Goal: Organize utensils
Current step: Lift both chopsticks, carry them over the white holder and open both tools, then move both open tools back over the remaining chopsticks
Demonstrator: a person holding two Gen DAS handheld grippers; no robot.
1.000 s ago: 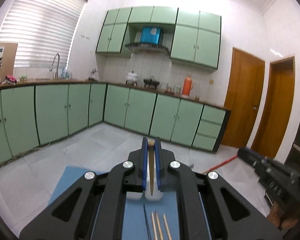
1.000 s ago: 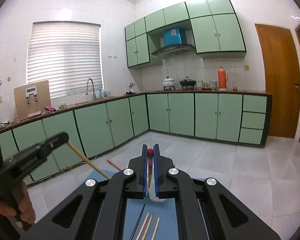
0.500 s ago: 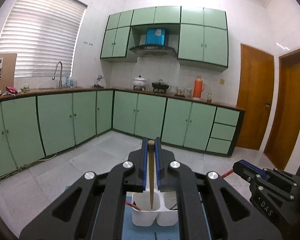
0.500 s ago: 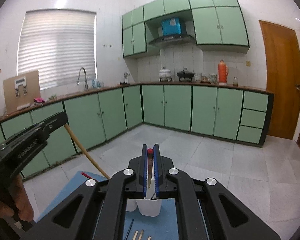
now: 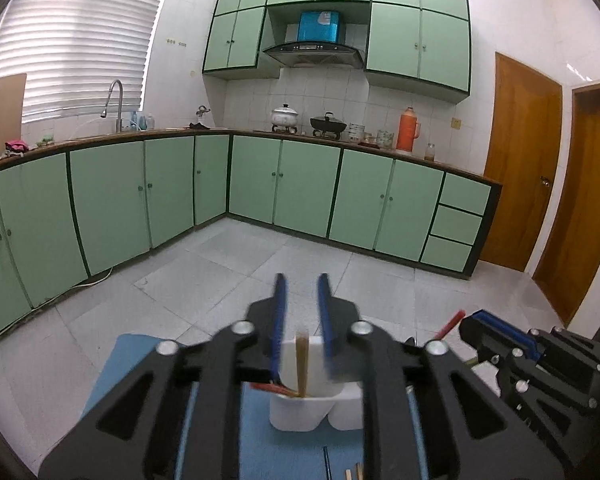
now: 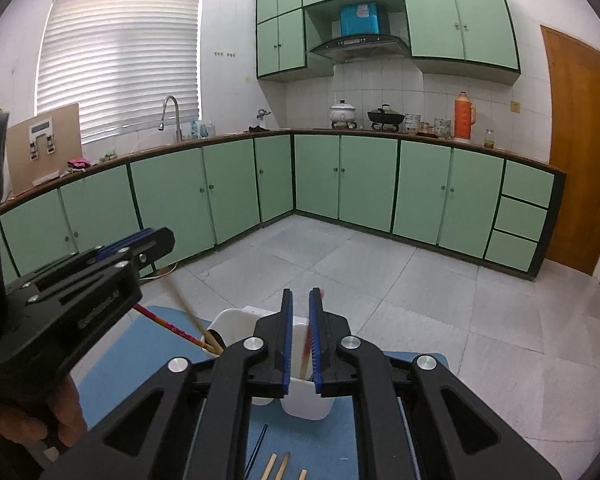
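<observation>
1. the left tool (image 5: 301,280) had its blue pads spread apart, nothing pinched between them. a plain wooden chopstick (image 5: 301,364) stood between the pads without touching either, its lower end down in the white holder (image 5: 296,416).
2. that holder was a two-compartment cup sitting on a blue mat (image 5: 260,440) on the surface. the wooden stick was in the left compartment, leaning next to a red-handled chopstick (image 5: 270,388) lying across the rim.
3. from the right wrist view, same holder (image 6: 304,404), and you could see the wooden chopstick (image 6: 184,304) and the red one (image 6: 168,324) both slanting up and left out of the far compartment, right by the left tool (image 6: 140,240).
4. the right tool (image 6: 299,300) looked slightly parted too. a red-tipped chopstick (image 6: 307,344) ran along the inside of its right pad, lower end in the nearer compartment. honestly couldn't tell if the pads were pinching it or if it was just resting against one, kinda blurry there.
5. in the left view the right tool (image 5: 496,324) showed up at the right edge with the red tip (image 5: 450,322) poking out beside it.
6. loose stuff on the mat near the bottom: a few pale wooden sticks (image 6: 278,468) and one thin dark stick (image 6: 258,450), lying flat, in front of the holder.
</observation>
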